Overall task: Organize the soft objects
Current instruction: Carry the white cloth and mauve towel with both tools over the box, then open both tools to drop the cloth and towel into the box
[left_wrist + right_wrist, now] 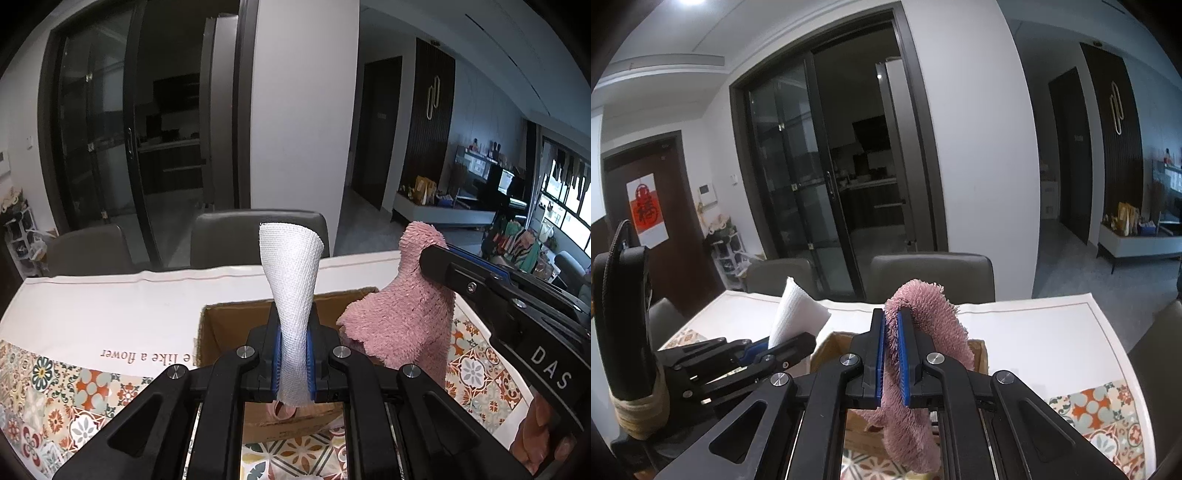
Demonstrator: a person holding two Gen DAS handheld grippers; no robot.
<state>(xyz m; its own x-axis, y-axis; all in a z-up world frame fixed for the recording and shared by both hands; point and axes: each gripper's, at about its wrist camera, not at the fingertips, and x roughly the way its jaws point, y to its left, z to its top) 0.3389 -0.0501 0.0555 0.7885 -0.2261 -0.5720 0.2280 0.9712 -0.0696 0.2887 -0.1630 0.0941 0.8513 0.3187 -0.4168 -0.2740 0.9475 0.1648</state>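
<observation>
My left gripper [292,334] is shut on a white woven cloth [291,284] that stands up between its blue pads, held above an open cardboard box [229,332]. My right gripper [893,336] is shut on a pink fluffy cloth [923,325] that loops over the pads and hangs down over the same box [979,354]. In the left wrist view the right gripper [428,258] comes in from the right with the pink cloth [406,306]. In the right wrist view the left gripper [798,341] with the white cloth [796,314] is at the left.
The box stands on a table with a white and patterned tile cloth [74,391]. Two grey chairs [229,236] stand at the far edge. Behind them are dark glass sliding doors [820,177] and a white wall.
</observation>
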